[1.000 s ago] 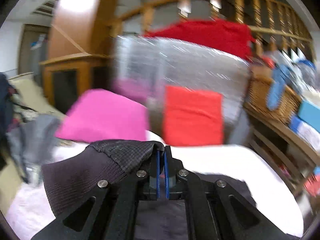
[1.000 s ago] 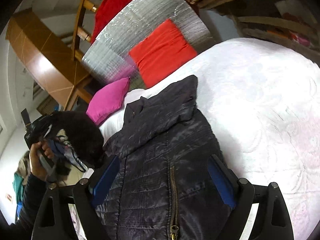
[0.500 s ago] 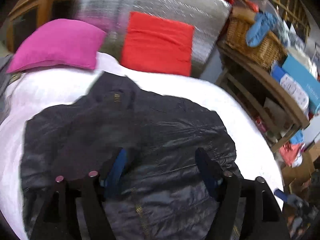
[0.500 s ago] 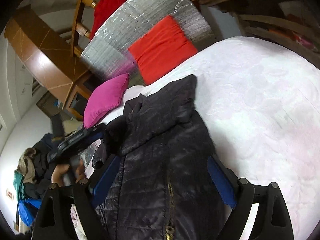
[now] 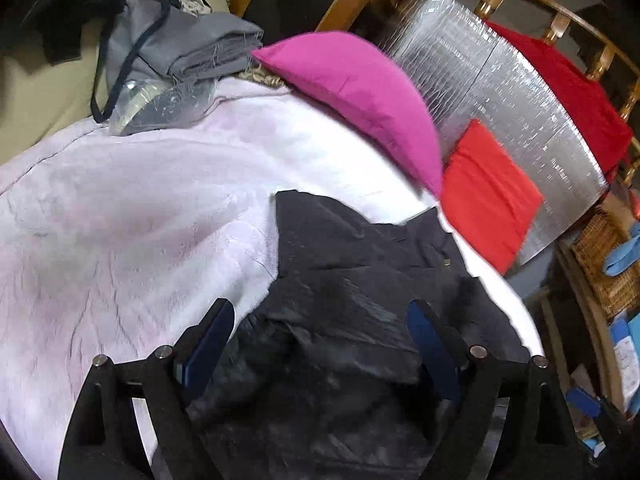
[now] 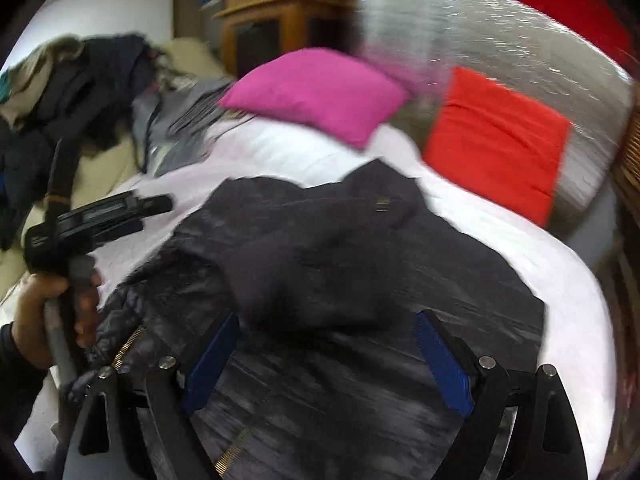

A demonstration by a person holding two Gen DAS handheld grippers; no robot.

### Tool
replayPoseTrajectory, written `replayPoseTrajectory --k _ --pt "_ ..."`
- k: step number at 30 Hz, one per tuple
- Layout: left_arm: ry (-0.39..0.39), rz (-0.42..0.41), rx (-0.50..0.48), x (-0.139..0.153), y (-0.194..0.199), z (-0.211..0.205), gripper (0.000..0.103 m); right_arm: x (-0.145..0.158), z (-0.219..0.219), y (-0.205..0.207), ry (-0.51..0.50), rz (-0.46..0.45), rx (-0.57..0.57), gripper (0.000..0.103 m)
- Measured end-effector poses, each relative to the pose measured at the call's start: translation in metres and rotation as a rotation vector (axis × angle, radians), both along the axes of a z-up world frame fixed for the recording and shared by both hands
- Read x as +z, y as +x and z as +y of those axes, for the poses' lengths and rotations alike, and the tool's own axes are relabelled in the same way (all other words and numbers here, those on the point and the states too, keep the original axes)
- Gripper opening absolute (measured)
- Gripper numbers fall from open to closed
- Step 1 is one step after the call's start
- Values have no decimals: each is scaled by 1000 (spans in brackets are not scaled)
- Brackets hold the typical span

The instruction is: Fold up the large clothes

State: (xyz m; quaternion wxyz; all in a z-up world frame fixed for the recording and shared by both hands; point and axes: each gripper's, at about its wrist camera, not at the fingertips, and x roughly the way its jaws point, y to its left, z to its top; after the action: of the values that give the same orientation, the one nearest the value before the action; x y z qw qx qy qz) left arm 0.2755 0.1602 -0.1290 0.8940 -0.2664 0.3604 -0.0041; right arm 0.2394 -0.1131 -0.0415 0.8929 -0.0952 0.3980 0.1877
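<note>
A dark quilted jacket lies on the pale pink bed cover, collar toward the cushions. One sleeve lies folded across its chest, and a brass zip shows near the front edge. My left gripper hangs over the jacket's left side; its jaws are opening and the blue pads press on nothing. In the right wrist view that left gripper is at the left, held by a hand. My right gripper stands open above the jacket's lower half, its pads apart from the cloth.
A pink cushion and a red cushion lean against a silver foil panel at the head of the bed. Loose clothes are heaped at the far left. A wicker basket sits on wooden shelves at the right.
The left gripper let go of the sleeve cuff, opened and dropped toward the jacket; the sleeve now lies across the jacket. The right gripper swung sideways and rolled, still open.
</note>
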Motion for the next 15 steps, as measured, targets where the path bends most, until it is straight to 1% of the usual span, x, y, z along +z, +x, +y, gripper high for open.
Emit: replayPoseTrajectory --k 2,5,7,8,10,11,13,14,15 --pt "-10 16 8 -10 8 2 88 -13 18 12 18 14 -28 91" --pt "31 62 -19 -21 17 4 88 -45 43 22 -61 9 -44 91" --pt "66 95 -32 -31 25 0 88 -67 59 24 -140 -17 -40 91" --pt "72 107 -35 -34 26 0 88 -75 64 27 -160 -9 -45 89" --pt "71 117 -31 -41 27 2 88 -82 61 35 -162 32 -66 52" --pt "68 125 -27 -43 28 3 88 -83 53 40 -128 65 -94 18" --pt "63 126 -25 -46 27 6 88 -73 37 42 -86 65 -120 9" --pt "69 124 -27 -47 27 6 88 -67 29 42 -70 57 -131 8" --pt "76 125 -30 -48 26 6 88 -54 11 40 -27 53 -152 8"
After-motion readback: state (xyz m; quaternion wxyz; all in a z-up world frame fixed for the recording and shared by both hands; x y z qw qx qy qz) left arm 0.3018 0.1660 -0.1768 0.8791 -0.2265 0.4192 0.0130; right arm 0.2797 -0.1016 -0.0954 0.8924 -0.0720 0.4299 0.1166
